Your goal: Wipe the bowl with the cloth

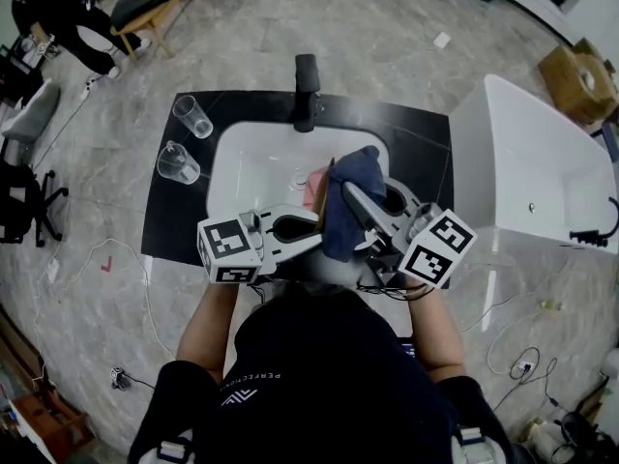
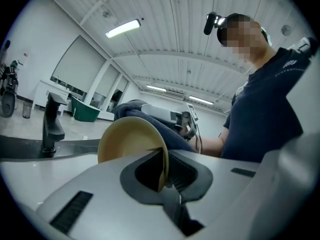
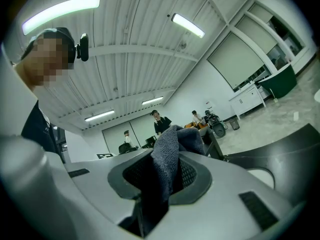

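Over the white sink basin [image 1: 253, 167], my left gripper [image 1: 311, 224] is shut on the rim of a tan bowl [image 1: 315, 192], which stands on edge. In the left gripper view the bowl [image 2: 131, 140] rises from between my jaws [image 2: 165, 176], its hollow facing left. My right gripper [image 1: 356, 201] is shut on a dark blue cloth [image 1: 350, 193] that hangs against the bowl's right side. The right gripper view shows the cloth [image 3: 167, 156] bunched in the jaws [image 3: 160, 184]. Behind the bowl, the cloth [image 2: 131, 109] and the right gripper [image 2: 172, 116] show in the left gripper view.
A black faucet [image 1: 306, 90] stands at the back of the black counter [image 1: 418, 153]. Two clear glasses [image 1: 191, 116] [image 1: 178, 162] stand on the counter's left part. A white bathtub [image 1: 542, 172] is to the right. People stand in the room's background [image 3: 160, 124].
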A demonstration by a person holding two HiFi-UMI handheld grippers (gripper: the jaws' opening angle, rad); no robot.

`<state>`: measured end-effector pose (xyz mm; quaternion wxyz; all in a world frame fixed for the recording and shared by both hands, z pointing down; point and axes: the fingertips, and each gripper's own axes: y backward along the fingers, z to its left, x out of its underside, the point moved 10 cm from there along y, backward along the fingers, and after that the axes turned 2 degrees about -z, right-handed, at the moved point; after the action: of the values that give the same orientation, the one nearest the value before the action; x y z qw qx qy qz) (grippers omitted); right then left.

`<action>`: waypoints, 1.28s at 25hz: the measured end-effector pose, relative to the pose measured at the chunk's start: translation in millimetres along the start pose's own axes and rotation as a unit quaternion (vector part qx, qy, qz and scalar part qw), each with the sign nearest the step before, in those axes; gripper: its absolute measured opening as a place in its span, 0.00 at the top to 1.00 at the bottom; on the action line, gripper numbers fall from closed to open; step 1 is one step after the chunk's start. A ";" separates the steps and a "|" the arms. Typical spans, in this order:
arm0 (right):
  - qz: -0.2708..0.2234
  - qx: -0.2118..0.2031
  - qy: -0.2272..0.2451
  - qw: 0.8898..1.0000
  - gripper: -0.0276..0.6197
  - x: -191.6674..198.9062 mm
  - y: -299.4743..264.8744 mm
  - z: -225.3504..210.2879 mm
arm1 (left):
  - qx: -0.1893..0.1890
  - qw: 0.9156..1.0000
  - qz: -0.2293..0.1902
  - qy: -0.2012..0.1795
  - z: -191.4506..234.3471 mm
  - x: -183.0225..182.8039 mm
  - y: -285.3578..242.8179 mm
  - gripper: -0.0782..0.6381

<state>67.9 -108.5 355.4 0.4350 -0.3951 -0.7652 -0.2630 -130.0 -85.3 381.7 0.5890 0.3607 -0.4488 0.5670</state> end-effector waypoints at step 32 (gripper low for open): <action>-0.003 0.035 -0.007 0.999 0.81 4.2 14.3 -17.0 | 0.149 0.984 -0.091 -0.034 -24.4 -39.2 16.2 0.86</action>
<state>86.3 -111.8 368.1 0.4420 -0.3790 -0.7784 -0.2348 -141.3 -74.4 335.4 0.5622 0.5026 -0.3441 0.5594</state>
